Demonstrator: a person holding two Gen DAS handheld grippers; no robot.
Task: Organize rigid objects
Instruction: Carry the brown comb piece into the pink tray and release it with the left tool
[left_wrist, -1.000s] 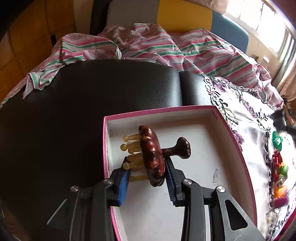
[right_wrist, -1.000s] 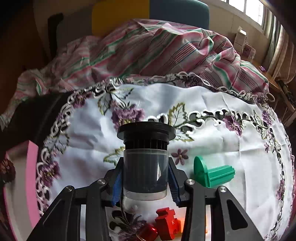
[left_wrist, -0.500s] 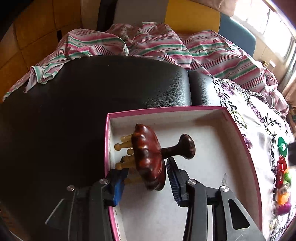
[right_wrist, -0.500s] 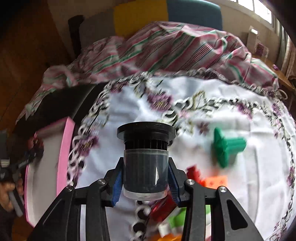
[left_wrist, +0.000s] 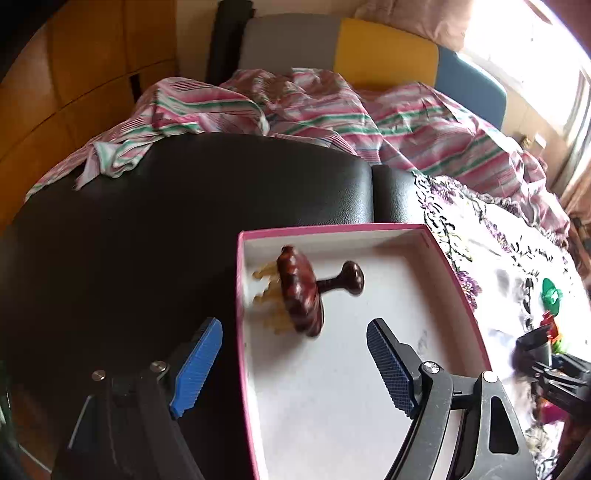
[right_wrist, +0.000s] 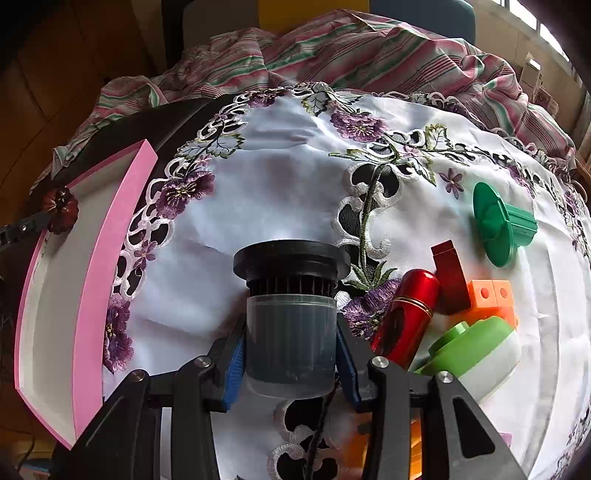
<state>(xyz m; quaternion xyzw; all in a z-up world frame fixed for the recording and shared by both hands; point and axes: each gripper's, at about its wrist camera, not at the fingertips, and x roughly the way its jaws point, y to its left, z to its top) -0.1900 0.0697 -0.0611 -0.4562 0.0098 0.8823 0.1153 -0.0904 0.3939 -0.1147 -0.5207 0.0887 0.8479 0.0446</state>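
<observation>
**Left wrist view: massager in box, jaws parting**

The left gripper (left_wrist: 295, 354) occupies the lower part of the frame. Its jaws are opening; the blue pads (left_wrist: 195, 369) stand wide apart and touch nothing. One pad lies over the black cushion (left_wrist: 147, 240), the other over the box floor.

The pink-rimmed box (left_wrist: 332, 229) fills the lower centre, its interior white. A dark brown wooden massager (left_wrist: 301, 291) sits in the box's upper left corner, slightly blurred, with pale pegs pointing left and a knobbed handle pointing right.

A striped cloth (left_wrist: 332, 110) crosses the upper frame. At right, an embroidered cloth (left_wrist: 491, 251) carries a green part (left_wrist: 551, 295). The right gripper (left_wrist: 546, 365) shows at the right edge, blurred.
</observation>
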